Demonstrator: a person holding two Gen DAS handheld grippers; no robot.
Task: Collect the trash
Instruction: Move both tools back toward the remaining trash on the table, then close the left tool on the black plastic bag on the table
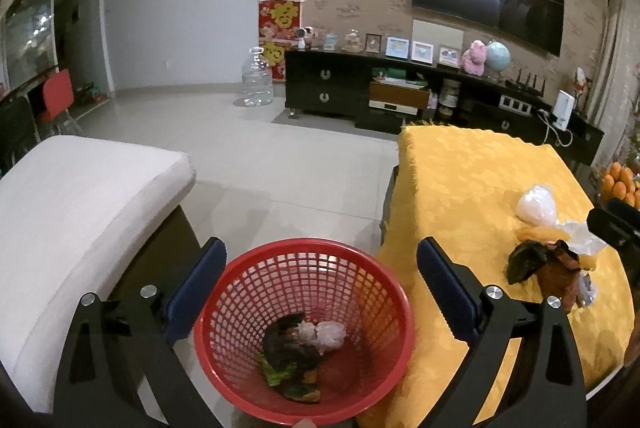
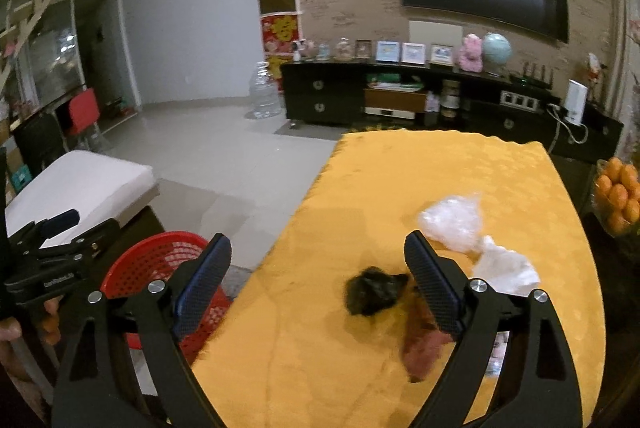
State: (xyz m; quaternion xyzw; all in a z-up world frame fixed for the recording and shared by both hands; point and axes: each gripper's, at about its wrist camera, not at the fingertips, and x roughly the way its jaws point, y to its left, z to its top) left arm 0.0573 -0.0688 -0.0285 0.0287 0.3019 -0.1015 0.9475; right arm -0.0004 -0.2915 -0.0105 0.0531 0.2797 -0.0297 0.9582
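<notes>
Beside the table's left edge: red basket point(image 1: 306, 332) on the floor, some trash already inside.
Table, near right corner: dark peel point(image 2: 374, 294), plastic wraps point(image 2: 454, 220) remain.
Left gripper point(image 1: 320, 292): jaws apart, empty.
Right gripper point(image 2: 318, 288): jaws apart, empty.
Risk: thin, slippery wrap may slide from the pads.

L gripper point(image 1: 320, 288): black frame w/ two angled arms, triangular cut-outs in each, silver round screws at the pivots, two per side. Jaws carry dark-blue pads point(image 1: 448, 292), ribbed along the edge. R gripper point(image 2: 318, 284), same build: black arms, triangular slots, silver screws, blue pads point(image 2: 434, 292) w/ a fine dotted grip texture. In the right wrist view the L gripper's body shows from the side, black w/ small white lettering, too small to read. Fingertips point(image 2: 50, 320) wrap its handle; no sleeve visible.
</notes>
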